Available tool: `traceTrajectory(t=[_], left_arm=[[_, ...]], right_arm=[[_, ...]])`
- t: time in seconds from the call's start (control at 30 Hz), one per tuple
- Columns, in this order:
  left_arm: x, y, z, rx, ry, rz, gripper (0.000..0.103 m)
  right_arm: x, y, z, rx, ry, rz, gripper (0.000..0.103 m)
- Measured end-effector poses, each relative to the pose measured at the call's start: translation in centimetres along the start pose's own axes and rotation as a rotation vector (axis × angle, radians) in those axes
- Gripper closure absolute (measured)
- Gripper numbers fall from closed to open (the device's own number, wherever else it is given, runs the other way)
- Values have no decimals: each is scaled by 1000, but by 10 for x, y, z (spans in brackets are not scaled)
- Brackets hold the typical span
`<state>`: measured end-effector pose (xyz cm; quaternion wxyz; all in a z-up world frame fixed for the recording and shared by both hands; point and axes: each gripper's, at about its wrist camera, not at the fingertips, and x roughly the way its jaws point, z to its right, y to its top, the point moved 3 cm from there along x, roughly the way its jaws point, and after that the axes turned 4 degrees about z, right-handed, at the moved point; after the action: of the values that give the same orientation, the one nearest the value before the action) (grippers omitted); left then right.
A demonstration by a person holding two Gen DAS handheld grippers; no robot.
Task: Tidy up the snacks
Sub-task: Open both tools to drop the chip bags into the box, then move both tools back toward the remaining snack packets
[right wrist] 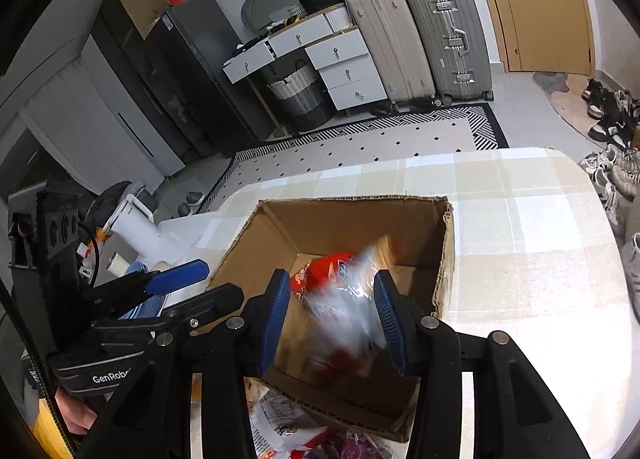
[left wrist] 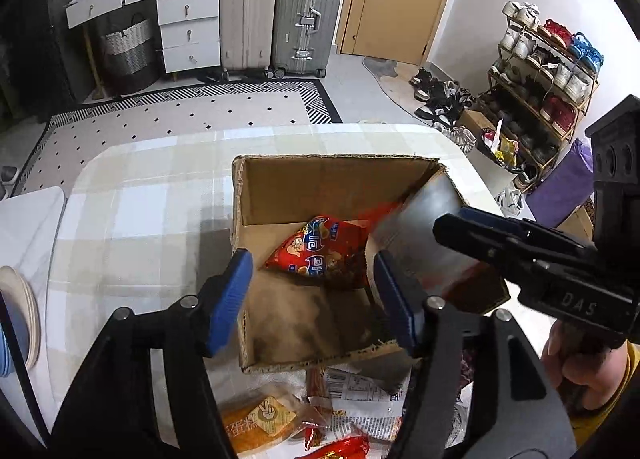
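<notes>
An open cardboard box (left wrist: 332, 179) stands on the checked tablecloth; it also shows in the right wrist view (right wrist: 360, 219). A red snack bag (left wrist: 320, 251) lies inside it. My left gripper (left wrist: 314, 299) is open and empty over the box's near side. My right gripper (right wrist: 332, 319) is open above the box; a blurred clear-and-red packet (right wrist: 344, 311) is between its jaws, falling into the box. That gripper shows from the side in the left wrist view (left wrist: 472, 227). More snack packets (left wrist: 280, 415) lie in front of the box.
Stacked plates (left wrist: 20, 319) sit at the table's left edge. A white appliance (right wrist: 136, 227) and clutter stand left of the table. Suitcases (left wrist: 280, 15), drawers, a basket and a shoe rack (left wrist: 540, 87) line the room beyond a patterned rug.
</notes>
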<state>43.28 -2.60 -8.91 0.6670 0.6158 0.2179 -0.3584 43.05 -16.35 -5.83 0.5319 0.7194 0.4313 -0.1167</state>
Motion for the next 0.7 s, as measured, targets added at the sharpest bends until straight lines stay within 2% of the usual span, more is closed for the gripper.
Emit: traceTrajectory(t=[0.33,0.4,0.47,0.6,0.7], left_arm=[[-66,-10,9,10,-8,43,39],[-82,-12,14,15,-16,57,37],[-97,-15,19,21,-18,73,31],[-132,-21,30,32,-19,104,30],[-161,-27,37,41,-16,123,25]], right_arm=[[-51,1,-26,-31,26,70,57],[-65,1,-32,-41,32,89,57],[-82,0,-40,-51,37,111,57],[-118,-5,-56,-65,53,154,57],[-141,-11,-66,-70,71,175,57]])
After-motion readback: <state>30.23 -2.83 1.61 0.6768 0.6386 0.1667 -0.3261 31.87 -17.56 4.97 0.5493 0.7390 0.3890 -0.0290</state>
